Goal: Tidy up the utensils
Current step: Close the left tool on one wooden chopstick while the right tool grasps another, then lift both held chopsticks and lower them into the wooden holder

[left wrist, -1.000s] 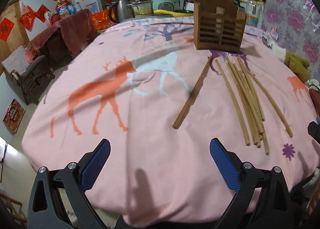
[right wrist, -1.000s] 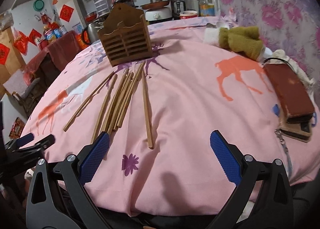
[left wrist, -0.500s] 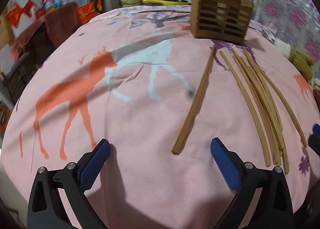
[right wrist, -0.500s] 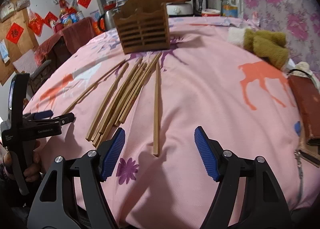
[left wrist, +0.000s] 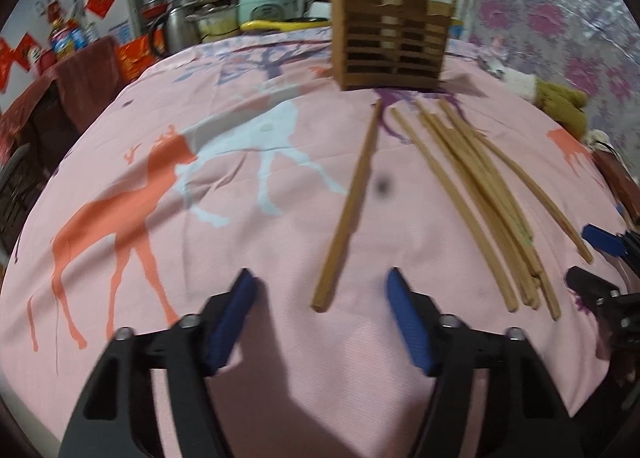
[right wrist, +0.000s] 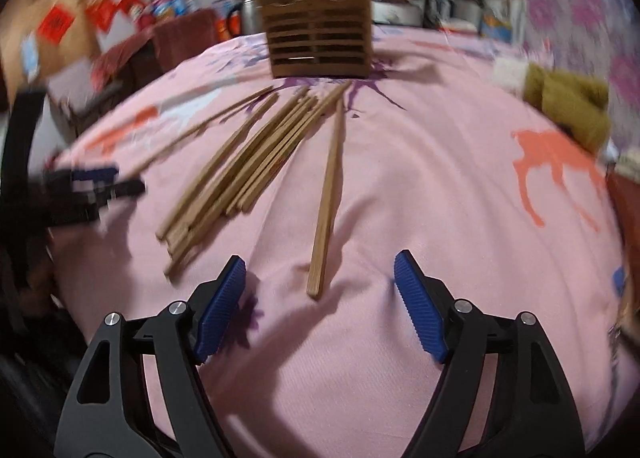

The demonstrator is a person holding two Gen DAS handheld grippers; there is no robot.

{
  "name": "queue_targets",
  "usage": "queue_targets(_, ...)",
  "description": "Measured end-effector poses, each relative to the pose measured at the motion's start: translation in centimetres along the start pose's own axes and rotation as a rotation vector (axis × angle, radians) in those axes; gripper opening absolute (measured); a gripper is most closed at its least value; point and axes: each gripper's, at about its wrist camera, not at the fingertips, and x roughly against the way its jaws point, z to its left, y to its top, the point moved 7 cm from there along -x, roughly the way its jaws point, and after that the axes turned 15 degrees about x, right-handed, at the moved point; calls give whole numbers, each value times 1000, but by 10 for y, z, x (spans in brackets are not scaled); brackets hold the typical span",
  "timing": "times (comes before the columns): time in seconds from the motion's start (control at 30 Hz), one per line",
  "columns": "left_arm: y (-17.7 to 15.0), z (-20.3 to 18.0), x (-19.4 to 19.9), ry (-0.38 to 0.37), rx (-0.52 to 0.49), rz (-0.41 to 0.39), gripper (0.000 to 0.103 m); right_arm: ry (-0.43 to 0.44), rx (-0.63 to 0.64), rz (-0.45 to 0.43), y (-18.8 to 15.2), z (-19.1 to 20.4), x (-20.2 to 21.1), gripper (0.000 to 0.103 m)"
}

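Left gripper (left wrist: pixel 320 300), jaws just closing in, pads still apart, straddles the near end of the lone left chopstick (left wrist: pixel 352 202) on the pink cloth (left wrist: pixel 200 238). Right gripper (right wrist: pixel 318 290), jaws widening, brackets the lone right chopstick (right wrist: pixel 328 194) untouched. Wooden holder (left wrist: pixel 388 42) stands far.

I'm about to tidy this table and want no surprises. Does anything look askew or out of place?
Nothing is spilled or broken. The chopsticks lie loose on the pink cloth in front of the wooden holder, which stands upright. One lone chopstick lies apart from the bunch on each side.
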Motion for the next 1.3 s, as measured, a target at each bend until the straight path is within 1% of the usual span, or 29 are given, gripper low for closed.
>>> queue_targets(0.03, 1, -1, 0, -13, -5, -6, 51, 3, -1, -2, 0, 0, 0, 76)
queue_targets(0.1, 1, -1, 1, -35, -3, -12, 33, 5, -6, -6, 1, -1, 0, 76)
queue_targets(0.2, 0, -4, 2, -57, -2, -11, 22, -8, -2, -9, 1, -1, 1, 76)
queue_targets(0.27, -2, -6, 3, -65, -4, -10, 18, -21, 4, -9, 2, 0, 1, 75)
queue_targets(0.33, -5, -8, 5, -63, -3, -12, 17, -27, 3, -13, 1, 0, 2, 74)
queue_targets(0.4, -7, -8, 8, -65, 1, -12, 17, -25, -3, -18, 1, 0, 5, 69)
queue_targets(0.47, -9, -9, 8, -63, 6, -11, 17, -27, -7, -24, 0, 0, 6, 56)
queue_targets(0.53, -8, -9, 8, -56, 11, -12, 17, -29, -13, -27, 0, -2, 6, 48)
queue_targets(0.6, -8, -10, 8, -41, 5, -18, 17, -29, -24, -32, 0, -4, 8, 37)
queue_targets(0.63, -9, -11, 8, -32, -3, -23, 15, -22, -30, -34, 0, -4, 8, 25)
queue_targets(0.67, -9, -12, 9, -25, -10, -26, 7, -10, -37, -36, 0, -4, 8, 18)
queue_targets(0.7, -9, -12, 10, -25, -14, -25, 6, -5, -38, -40, 1, -4, 9, 14)
queue_targets(0.73, -10, -12, 11, -26, -13, -22, 6, 0, -38, -44, 2, -4, 10, 8)
queue_targets(0.8, -7, -14, 17, -37, -8, -23, 5, -14, -34, -56, 4, -5, 14, 7)
queue_targets(0.93, 8, -20, 38, -52, -4, -67, 5, -39, -63, -117, 17, -15, 32, 6)
queue_targets(1.17, 57, -33, 73, -77, -2, -141, 5, -63, -87, -261, 69, -41, 67, 6)
queue_targets(1.3, 95, -37, 87, -124, 31, -167, 5, -63, -95, -333, 100, -53, 83, 6)
